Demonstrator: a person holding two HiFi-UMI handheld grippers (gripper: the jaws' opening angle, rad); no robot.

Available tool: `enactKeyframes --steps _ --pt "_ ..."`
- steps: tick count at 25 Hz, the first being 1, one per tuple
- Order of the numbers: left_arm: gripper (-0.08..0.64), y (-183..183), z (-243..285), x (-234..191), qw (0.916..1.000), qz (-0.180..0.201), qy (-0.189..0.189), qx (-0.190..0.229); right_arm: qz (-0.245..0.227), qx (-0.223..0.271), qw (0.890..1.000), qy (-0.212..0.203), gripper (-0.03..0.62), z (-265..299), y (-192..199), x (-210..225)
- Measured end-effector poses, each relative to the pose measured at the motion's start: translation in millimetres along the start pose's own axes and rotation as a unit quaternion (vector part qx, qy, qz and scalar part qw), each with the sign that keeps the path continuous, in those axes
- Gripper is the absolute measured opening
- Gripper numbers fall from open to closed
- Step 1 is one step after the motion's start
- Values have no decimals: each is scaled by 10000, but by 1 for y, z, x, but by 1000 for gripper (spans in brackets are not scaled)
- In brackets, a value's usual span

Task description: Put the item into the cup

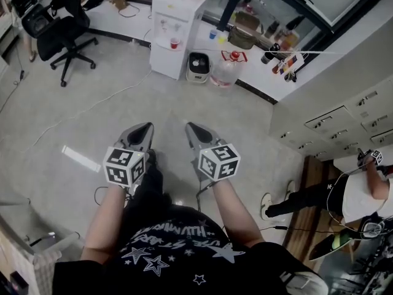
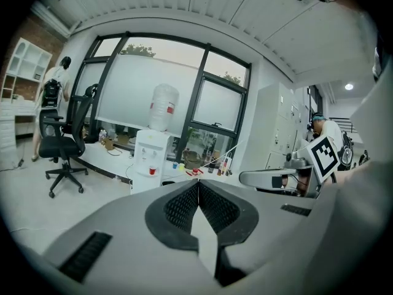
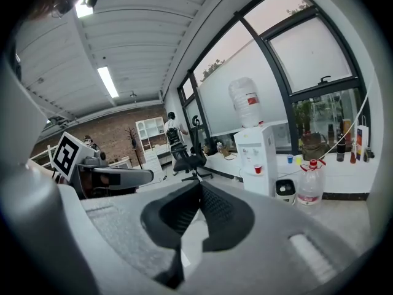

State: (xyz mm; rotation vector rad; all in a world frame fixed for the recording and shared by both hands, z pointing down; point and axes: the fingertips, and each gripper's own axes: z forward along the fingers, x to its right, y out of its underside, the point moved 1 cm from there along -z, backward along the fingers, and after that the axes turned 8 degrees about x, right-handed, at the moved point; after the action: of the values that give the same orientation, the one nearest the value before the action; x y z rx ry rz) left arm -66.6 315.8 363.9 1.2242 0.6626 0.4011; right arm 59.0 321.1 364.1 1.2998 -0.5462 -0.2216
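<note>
Both grippers are held side by side over the grey floor, pointing toward the window wall. My left gripper (image 1: pixel 146 128) (image 2: pixel 198 185) is shut, its ribbed pads touching with nothing between them. My right gripper (image 1: pixel 189 128) (image 3: pixel 200 185) is shut too and holds nothing. Each gripper shows in the other's view. A small red cup (image 1: pixel 174 43) (image 2: pixel 152 171) (image 3: pixel 257 169) sits in the water dispenser's niche. A blue cup (image 1: pixel 213 34) and a yellow cup (image 1: pixel 222 39) stand on the low ledge behind. No item for a cup is in view near the grippers.
A white water dispenser (image 1: pixel 175 17) stands ahead, with a small white bin (image 1: pixel 198 66) and a water jug (image 1: pixel 226 69) beside it. A black office chair (image 1: pixel 61 32) is at far left. Grey cabinets (image 1: pixel 344 121) and a person (image 1: pixel 350 198) are at the right.
</note>
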Motion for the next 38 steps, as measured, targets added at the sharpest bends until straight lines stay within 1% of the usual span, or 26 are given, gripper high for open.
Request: enactKeyframes --steps 7,12,18,22,28,35,38 --pt "9 -5 45 -32 9998 -153 5 -99 93 -109 9999 86 2 40 -3 34" --pt "8 -17 93 -60 9995 -189 158 -213 137 -152 9996 199 2 79 -13 63" --pt "8 -37 147 -90 9986 -111 412 -326 241 -178 9987 402 2 130 -30 98" --pt "8 -47 169 -120 9979 -217 449 -403 229 -247 9984 456 2 163 -41 107" --pt "9 -71 201 -159 9976 -310 532 -327 175 -277 9978 577 2 208 -65 123" --pt "9 -85 227 -203 9964 -459 658 -274 123 -236 9969 745 2 256 -79 136" --pt "9 -91 239 -217 9963 -439 682 -289 103 -263 9963 808 2 268 -83 142"
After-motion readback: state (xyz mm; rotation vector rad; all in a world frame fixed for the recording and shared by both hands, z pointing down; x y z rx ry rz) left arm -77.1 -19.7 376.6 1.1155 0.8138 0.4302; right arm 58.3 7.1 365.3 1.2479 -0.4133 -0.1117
